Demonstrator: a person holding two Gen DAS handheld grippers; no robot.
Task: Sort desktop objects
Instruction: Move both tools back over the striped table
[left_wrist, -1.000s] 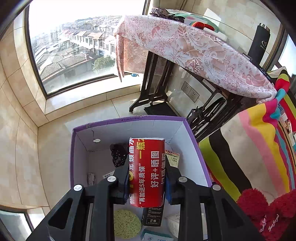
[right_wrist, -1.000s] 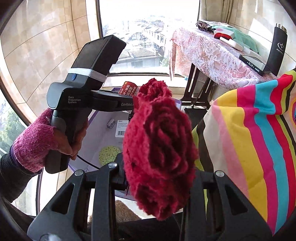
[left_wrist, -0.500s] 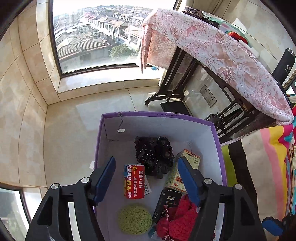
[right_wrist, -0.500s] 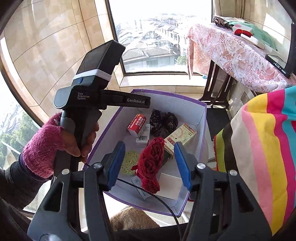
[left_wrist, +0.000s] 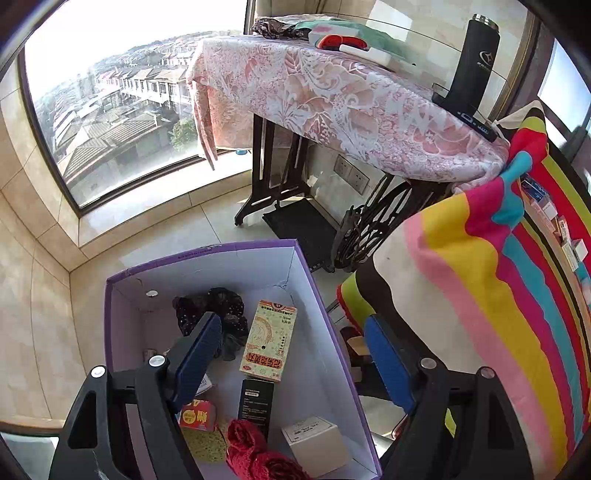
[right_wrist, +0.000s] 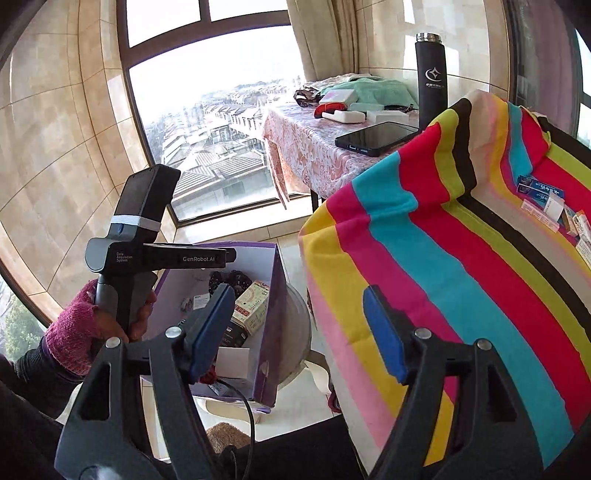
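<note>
My box (left_wrist: 317, 295) — purple outside, white inside — sits open on the floor. A black scrunchie (left_wrist: 221, 310) lies bunched at its far end. Just beside that, a cream carton (left_wrist: 269, 339) lies flat, label up. A slim black pack (left_wrist: 256, 406) lies below the carton. A red carton (left_wrist: 197, 416) rests at the left wall, touching a green sponge (left_wrist: 205, 445). The red knit piece (left_wrist: 255, 452) is heaped at the near end, next to a white carton (left_wrist: 314, 445).

More small cartons (right_wrist: 550, 205) lie on my striped cloth (right_wrist: 461, 258) — too small to read.
</note>
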